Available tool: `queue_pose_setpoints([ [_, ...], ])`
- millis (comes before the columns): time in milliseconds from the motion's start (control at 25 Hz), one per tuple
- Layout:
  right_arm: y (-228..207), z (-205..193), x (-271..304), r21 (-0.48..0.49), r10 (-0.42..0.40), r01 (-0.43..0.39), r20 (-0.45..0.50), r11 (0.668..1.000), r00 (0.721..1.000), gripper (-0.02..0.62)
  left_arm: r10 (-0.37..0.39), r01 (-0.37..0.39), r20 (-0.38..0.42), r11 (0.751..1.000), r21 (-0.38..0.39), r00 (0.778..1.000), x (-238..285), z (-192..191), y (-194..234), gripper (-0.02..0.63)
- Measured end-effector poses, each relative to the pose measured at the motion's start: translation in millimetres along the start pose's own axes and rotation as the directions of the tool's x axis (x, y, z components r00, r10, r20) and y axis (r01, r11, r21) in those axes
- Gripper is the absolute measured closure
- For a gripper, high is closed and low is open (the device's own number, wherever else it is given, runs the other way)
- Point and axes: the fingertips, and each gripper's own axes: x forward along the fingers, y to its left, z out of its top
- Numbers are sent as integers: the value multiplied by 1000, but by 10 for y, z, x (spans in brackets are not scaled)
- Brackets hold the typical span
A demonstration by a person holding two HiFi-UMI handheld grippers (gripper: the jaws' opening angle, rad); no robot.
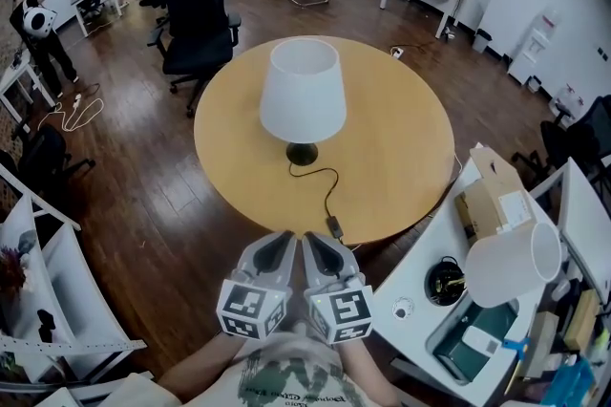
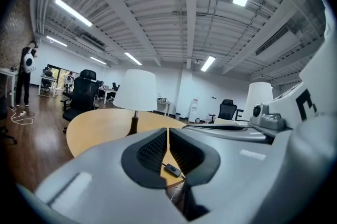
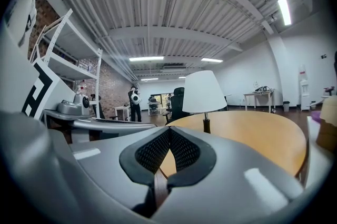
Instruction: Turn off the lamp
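A white-shaded, dark-based lamp (image 1: pixel 303 90) stands mid the round wooden table (image 1: pixel 406 138), its black cord switch (image 1: pixel 335 226) at the table's near edge. Just off that edge, left gripper (image 1: pixel 284 240) and right gripper (image 1: pixel 311 242) hover, jaws closed together, empty.

No word, number or brand can be read with certainty in any of these views. The nearest thing to lettering is a line of dark print on the person's shirt (image 1: pixel 286 393), seen below the near edge of the round table (image 1: pixel 401 157) in the head view; it is upside down and too small to make out. Between shirt and table, the cubes on the left gripper (image 1: pixel 285 239) and right gripper (image 1: pixel 310 240) carry black-and-white square markers, which are patterns rather than letters.
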Motion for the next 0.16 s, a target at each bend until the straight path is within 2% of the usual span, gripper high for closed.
queue_pose_setpoints([
  [160, -38, -25, -23, -6, 2, -2, 0, 1000, 1000, 595, -4, 4, -4, 1000, -3, 1000, 21, -21, -33, 606],
])
